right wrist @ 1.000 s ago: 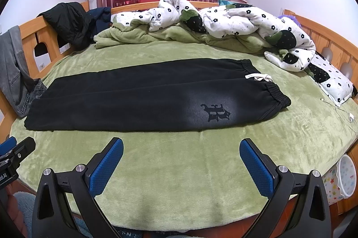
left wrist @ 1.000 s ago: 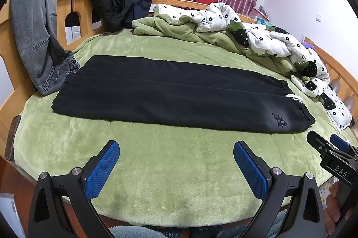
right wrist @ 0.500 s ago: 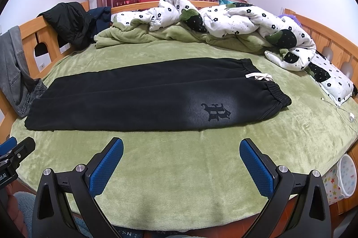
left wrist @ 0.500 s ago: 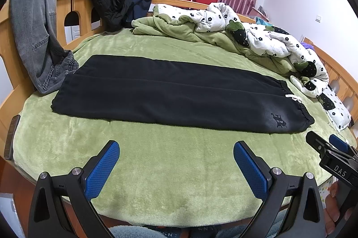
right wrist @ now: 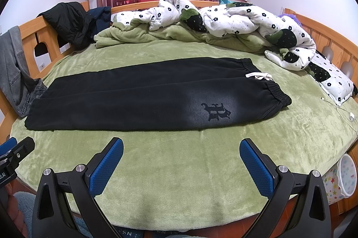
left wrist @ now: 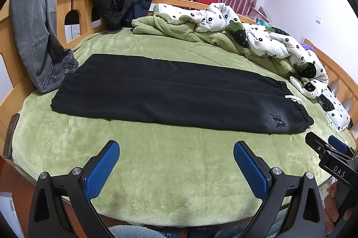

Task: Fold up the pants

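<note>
Black pants (left wrist: 174,92) lie flat across the green bed, folded lengthwise leg on leg, waistband with a white drawstring at the right and cuffs at the left; they also show in the right wrist view (right wrist: 143,94). My left gripper (left wrist: 176,149) is open and empty, hovering over the near bed edge, short of the pants. My right gripper (right wrist: 181,148) is open and empty too, at the near edge below the printed logo (right wrist: 216,111).
A rumpled white flowered quilt (right wrist: 235,16) and green blanket lie along the far side. Grey jeans (left wrist: 38,36) and a black jacket (left wrist: 107,1) hang on the wooden rail at left. A charger cable (right wrist: 342,110) lies at right. A white bucket (right wrist: 345,177) stands beside the bed.
</note>
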`<state>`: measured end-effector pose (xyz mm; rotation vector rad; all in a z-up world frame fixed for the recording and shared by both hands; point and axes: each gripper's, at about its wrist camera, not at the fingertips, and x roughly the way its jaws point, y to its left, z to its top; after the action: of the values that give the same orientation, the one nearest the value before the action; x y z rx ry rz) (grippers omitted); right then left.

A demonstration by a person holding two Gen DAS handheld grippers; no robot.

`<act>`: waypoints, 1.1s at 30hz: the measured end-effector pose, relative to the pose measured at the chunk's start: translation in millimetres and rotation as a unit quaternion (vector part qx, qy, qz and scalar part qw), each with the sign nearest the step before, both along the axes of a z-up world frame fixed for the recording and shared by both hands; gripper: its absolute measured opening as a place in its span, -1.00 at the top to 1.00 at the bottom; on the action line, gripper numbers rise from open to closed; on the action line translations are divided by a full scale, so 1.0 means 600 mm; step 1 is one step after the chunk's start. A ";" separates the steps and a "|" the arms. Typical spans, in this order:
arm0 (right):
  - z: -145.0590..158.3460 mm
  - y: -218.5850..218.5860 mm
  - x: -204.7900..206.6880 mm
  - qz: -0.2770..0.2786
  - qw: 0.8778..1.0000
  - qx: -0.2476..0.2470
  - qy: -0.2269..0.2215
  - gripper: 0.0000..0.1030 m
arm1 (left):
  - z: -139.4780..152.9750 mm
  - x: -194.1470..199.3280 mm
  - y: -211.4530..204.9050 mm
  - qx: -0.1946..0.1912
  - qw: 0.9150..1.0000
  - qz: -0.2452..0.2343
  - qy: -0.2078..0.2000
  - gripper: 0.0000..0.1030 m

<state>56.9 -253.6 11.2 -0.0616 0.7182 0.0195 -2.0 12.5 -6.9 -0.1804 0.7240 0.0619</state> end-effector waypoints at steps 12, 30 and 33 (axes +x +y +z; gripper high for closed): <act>0.000 0.000 0.001 0.000 1.000 0.001 0.001 -0.98 | -0.001 0.000 0.002 0.000 1.000 0.000 0.000 -0.99; 0.012 0.006 0.021 0.031 0.998 0.058 0.020 -0.97 | 0.029 0.039 0.021 -0.029 1.000 -0.004 -0.011 -0.99; 0.040 0.002 0.035 0.024 0.998 0.053 -0.010 -0.97 | 0.034 0.064 0.038 -0.005 1.000 0.000 -0.003 -0.99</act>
<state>78.0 -252.5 35.3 0.0224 0.6947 0.1027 36.4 35.4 13.3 -0.1897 0.7192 0.0569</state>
